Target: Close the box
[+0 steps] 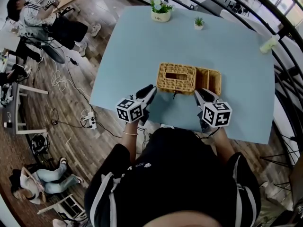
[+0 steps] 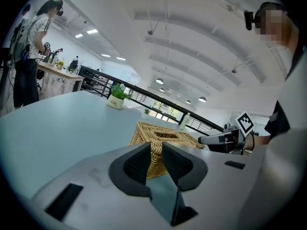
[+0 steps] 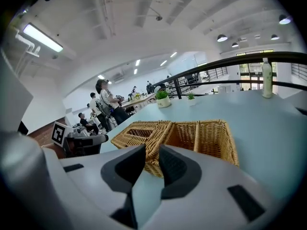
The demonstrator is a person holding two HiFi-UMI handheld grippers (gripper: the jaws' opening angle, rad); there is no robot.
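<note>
A woven wicker box (image 1: 209, 80) stands open near the front of the light blue table (image 1: 137, 51). Its slotted lid (image 1: 176, 77) lies flipped over to the left, beside the box. My left gripper (image 1: 150, 90) hovers just before the lid's front left corner, jaws a little apart with nothing between them. My right gripper (image 1: 199, 95) hovers before the box's front wall, also slightly open and empty. In the left gripper view the lid (image 2: 160, 135) sits right beyond my left gripper (image 2: 156, 151). The right gripper view shows lid (image 3: 140, 132) and box (image 3: 204, 135) beyond my right gripper (image 3: 152, 156).
A white pot with a plant (image 1: 161, 10) and a smaller potted plant (image 1: 198, 22) stand at the table's far edge. A pale bottle (image 1: 270, 44) stands at the far right. A black railing (image 1: 284, 79) runs along the right. People sit and stand at the left.
</note>
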